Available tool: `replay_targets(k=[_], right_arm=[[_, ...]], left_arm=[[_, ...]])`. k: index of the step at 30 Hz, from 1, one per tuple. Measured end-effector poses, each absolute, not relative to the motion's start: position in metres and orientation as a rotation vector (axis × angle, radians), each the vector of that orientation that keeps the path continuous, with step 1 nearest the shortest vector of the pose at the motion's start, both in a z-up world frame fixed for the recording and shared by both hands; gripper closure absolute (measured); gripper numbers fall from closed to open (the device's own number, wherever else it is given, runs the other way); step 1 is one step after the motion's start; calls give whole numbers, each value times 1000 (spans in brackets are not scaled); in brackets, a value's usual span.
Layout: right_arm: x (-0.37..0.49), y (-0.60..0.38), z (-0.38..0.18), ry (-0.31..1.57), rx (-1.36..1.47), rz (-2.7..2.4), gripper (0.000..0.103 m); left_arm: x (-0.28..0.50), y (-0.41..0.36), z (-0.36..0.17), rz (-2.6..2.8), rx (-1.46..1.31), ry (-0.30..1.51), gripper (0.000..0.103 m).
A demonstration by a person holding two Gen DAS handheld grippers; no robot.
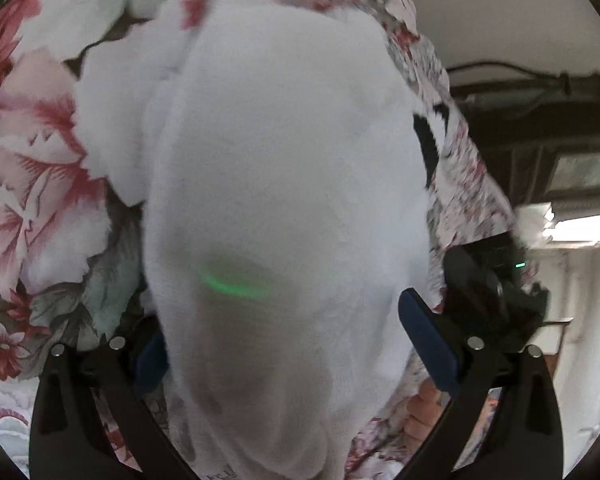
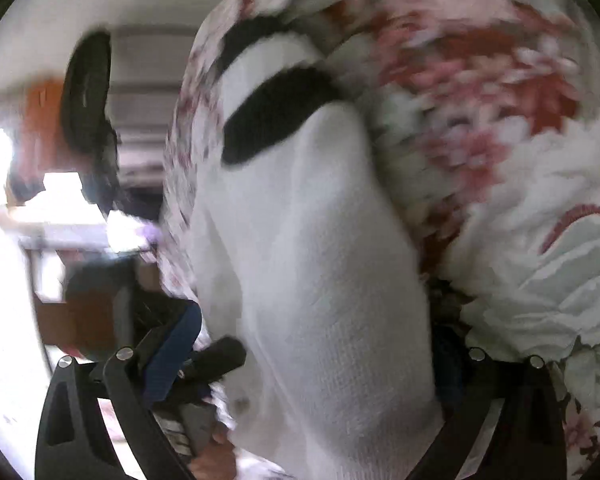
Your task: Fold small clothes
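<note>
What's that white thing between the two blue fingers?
A white sock fills the gap between the left gripper's blue fingers, in the left wrist view.

White garment [image 1: 284, 184] fills open left claw [image 1: 288, 344], over floral bedding [image 1: 32, 168].

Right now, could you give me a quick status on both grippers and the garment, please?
Left gripper open, white garment draped between its fingers. Right gripper likewise, jaws apart around the cloth. Floral bedspread underneath. Nothing blocking.
</note>
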State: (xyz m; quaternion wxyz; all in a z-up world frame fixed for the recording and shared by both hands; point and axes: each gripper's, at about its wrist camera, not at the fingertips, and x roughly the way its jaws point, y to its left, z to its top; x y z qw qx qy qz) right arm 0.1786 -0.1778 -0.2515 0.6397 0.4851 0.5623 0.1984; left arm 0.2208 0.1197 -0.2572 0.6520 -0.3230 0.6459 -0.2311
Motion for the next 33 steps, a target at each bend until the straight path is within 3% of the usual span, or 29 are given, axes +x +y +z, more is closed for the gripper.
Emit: replay_targets(k=[2, 9, 23, 33], right_arm=[[180, -186, -257, 1268, 1178, 444, 5], [179, -158, -246, 1279, 934, 387, 3], [189, -144, -238, 1271, 927, 423, 3], [182, -140, -223, 1289, 795, 306, 28]], left_arm=[[221, 118, -258, -526, -726, 1461, 4], [212, 102, -249, -556, -587, 1391, 4], [219, 88, -250, -604, -580, 1409, 5], [209, 68, -224, -490, -395, 1384, 8]])
